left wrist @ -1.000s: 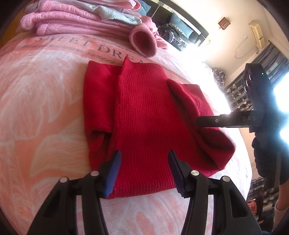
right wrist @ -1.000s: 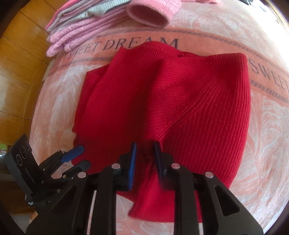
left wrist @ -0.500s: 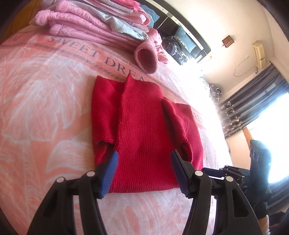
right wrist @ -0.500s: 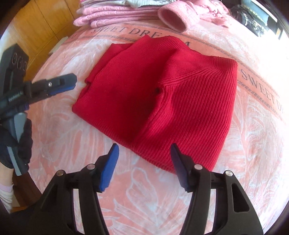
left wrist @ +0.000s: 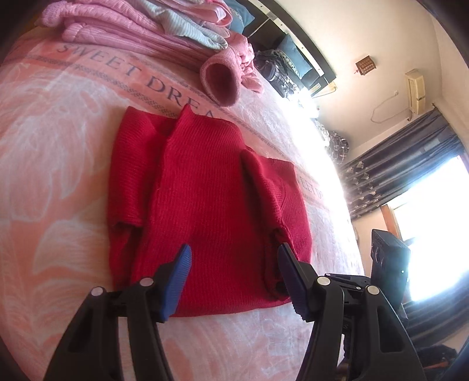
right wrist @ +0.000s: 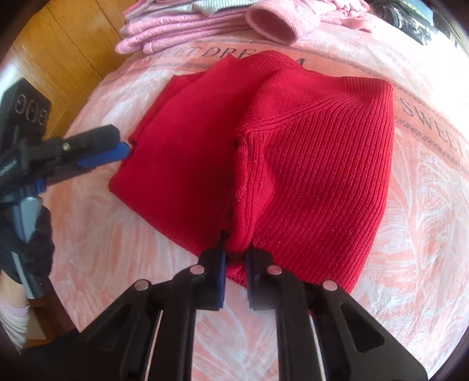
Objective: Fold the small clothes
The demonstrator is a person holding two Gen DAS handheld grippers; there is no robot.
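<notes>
Since half a second ago: right gripper [right wrist: 236,259], then spread wide and clear of the cloth, now closed on the near hem of the red sweater [right wrist: 263,152], a pinch of knit bunched between its jaws; left gripper [left wrist: 234,278] little changed, jaws wide apart and holding nothing, poised over the sweater's near edge. Item: red sweater, ribbed knit, lying on the pink bedspread [left wrist: 52,152] lettered "SWEET DREAM", both sleeves turned in over the body, roughly rectangular. Beyond it: stack of pink and pale folded clothes [left wrist: 140,26], well apart from the sweater. In the right wrist view the left gripper [right wrist: 117,151] appears at the sweater's left corner, just beside the cloth; whether it touches is unclear. Step in hand, by judgement: gather the bottom hem with both grippers for a fold toward the collar. Handling notes: the left should take the matching corner before any lift, catching all layers including the tucked sleeve; lift both sides evenly, carry low, and lay hem on the collar edge squarely so the sleeves do not slide out.
</notes>
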